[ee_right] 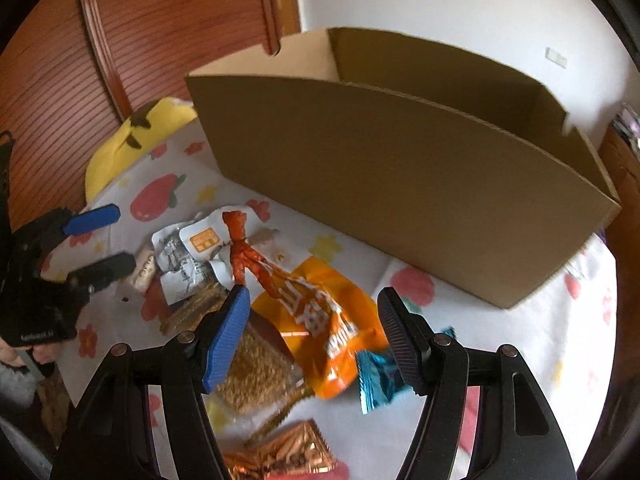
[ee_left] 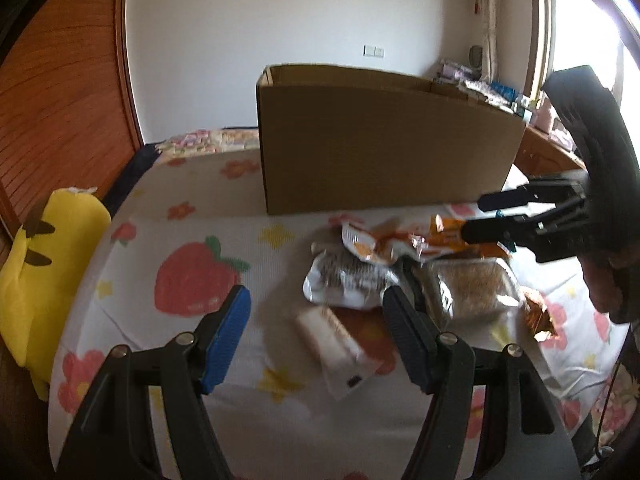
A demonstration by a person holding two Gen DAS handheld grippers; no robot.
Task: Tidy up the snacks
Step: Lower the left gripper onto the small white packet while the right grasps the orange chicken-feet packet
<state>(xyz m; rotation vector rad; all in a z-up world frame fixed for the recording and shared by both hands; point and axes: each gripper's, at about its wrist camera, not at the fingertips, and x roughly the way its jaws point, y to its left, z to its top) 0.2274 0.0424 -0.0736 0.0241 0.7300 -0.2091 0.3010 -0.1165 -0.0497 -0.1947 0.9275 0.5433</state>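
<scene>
Several snack packets lie in a heap on a flower-print cloth in front of an open cardboard box. In the left wrist view my left gripper is open above a pale packet, close to a silver-white packet and a clear packet of brown bits. My right gripper is open over an orange packet; a red snack, a white packet, a blue wrapper and a copper foil packet lie around it. Neither gripper holds anything. Each shows in the other's view: right gripper, left gripper.
The cardboard box stands behind the heap, its top open. A yellow plush toy lies at the cloth's left edge beside a wooden slatted door. A wooden shelf with clutter runs under the window at the far right.
</scene>
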